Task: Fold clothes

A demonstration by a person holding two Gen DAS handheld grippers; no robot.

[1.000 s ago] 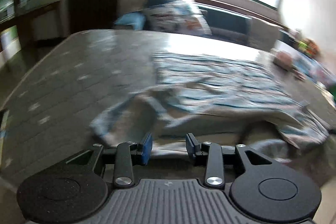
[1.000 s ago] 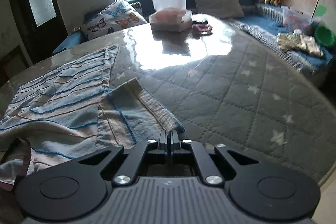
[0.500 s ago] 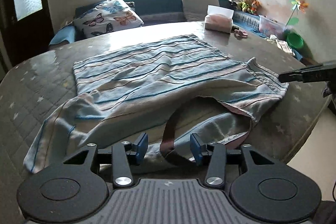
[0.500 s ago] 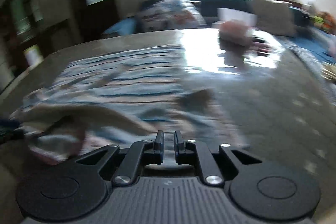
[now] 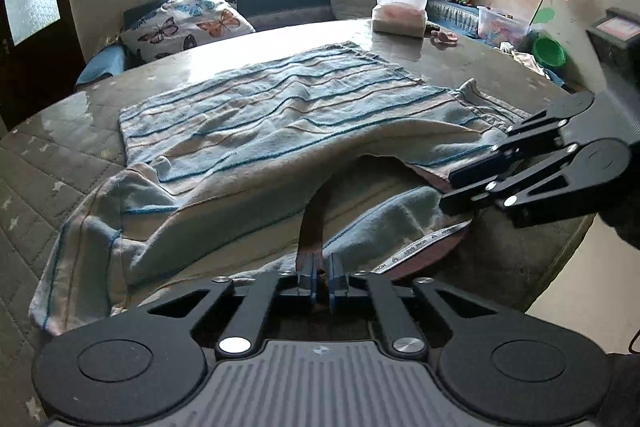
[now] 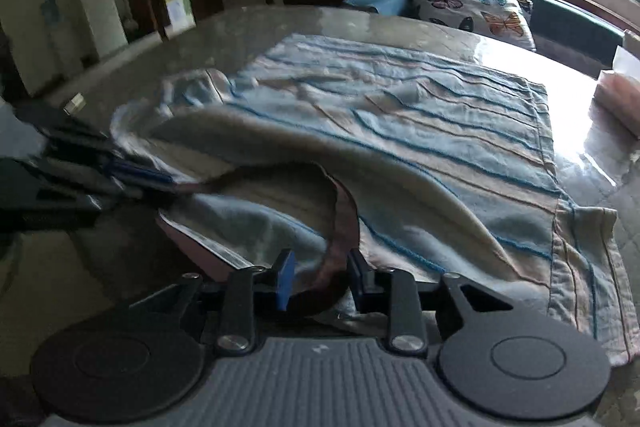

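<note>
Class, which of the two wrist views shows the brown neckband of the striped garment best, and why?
The left wrist view: the brown neckband is sharp and runs from the garment's opening to the shut left gripper. The right wrist view shows it blurred, curving between the open right gripper's fingers.

The left gripper (image 6: 160, 183) looks blurry from the right camera. The shirt (image 5: 280, 115) hides the table (image 5: 48, 163) under it.

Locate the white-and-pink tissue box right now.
In the left wrist view the white-and-pink tissue box stands on the far right part of the quilted grey table, beyond the striped blue garment.
</note>
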